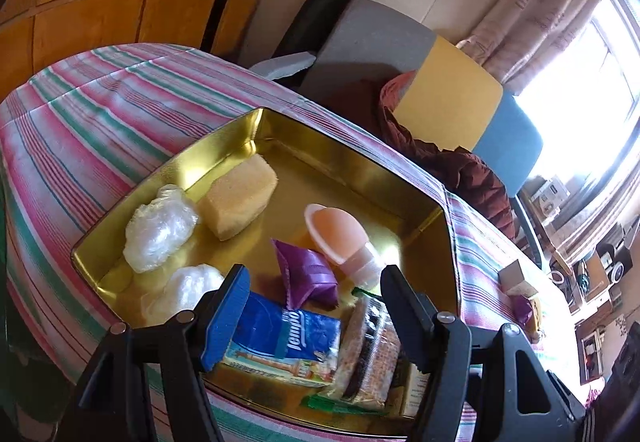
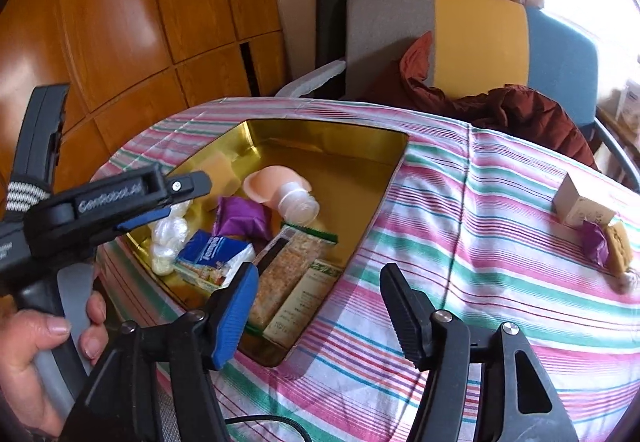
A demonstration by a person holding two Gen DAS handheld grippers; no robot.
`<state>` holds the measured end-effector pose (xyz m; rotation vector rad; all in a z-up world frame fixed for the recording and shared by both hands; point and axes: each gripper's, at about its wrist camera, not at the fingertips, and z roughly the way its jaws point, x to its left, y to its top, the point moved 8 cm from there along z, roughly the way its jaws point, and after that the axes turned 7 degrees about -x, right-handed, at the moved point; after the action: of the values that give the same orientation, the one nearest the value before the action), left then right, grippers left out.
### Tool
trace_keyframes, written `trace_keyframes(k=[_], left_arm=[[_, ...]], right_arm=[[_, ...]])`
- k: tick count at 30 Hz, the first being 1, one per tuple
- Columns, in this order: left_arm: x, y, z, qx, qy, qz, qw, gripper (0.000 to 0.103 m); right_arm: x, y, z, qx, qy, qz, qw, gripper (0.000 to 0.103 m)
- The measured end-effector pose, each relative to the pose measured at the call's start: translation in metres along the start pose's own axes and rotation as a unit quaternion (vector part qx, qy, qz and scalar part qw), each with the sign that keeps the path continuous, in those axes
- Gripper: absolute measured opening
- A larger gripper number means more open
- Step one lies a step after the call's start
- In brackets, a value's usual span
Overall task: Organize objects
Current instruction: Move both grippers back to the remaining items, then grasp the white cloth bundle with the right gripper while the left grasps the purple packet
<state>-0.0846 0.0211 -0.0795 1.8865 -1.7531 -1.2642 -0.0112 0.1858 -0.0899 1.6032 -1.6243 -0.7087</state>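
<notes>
The small cardboard box [image 2: 580, 204] is lying on the striped cloth, well apart from the gold tin [image 2: 394, 166]; both the right gripper [image 2: 316, 306] and left gripper [image 1: 314, 306] are being held released, empty; a square, unhurried approach is being advised.

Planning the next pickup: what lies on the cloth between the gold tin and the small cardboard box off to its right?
Nothing: in the right wrist view, only bare striped tablecloth lies between the gold tin and the cardboard box.
</notes>
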Motion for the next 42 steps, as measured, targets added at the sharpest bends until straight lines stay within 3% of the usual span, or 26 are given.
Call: trace_keyframes(k=[11, 22, 29, 37, 42], left_arm=[[-0.051, -0.022, -0.006, 0.021, -0.051, 0.065, 0.9964, 0.069], [-0.114, -0.065, -0.014, 0.064, -0.112, 0.150, 0.9803, 0.069], [-0.144, -0.088, -0.017, 0.085, -0.133, 0.181, 0.9707, 0.069], [-0.164, -0.105, -0.018, 0.104, -0.143, 0.203, 0.9631, 0.069], [-0.175, -0.115, -0.016, 0.113, -0.142, 0.222, 0.9580, 0.069]], right_arm=[[-0.059, -0.008, -0.010, 0.001, -0.053, 0.049, 0.997, 0.066], [-0.165, -0.038, -0.030, 0.013, -0.144, 0.109, 0.983, 0.068], [-0.244, -0.058, -0.051, 0.010, -0.210, 0.148, 0.966, 0.068], [-0.367, -0.046, -0.074, -0.027, -0.299, 0.234, 0.925, 0.067], [-0.409, -0.041, -0.055, -0.003, -0.305, 0.241, 0.921, 0.056]])
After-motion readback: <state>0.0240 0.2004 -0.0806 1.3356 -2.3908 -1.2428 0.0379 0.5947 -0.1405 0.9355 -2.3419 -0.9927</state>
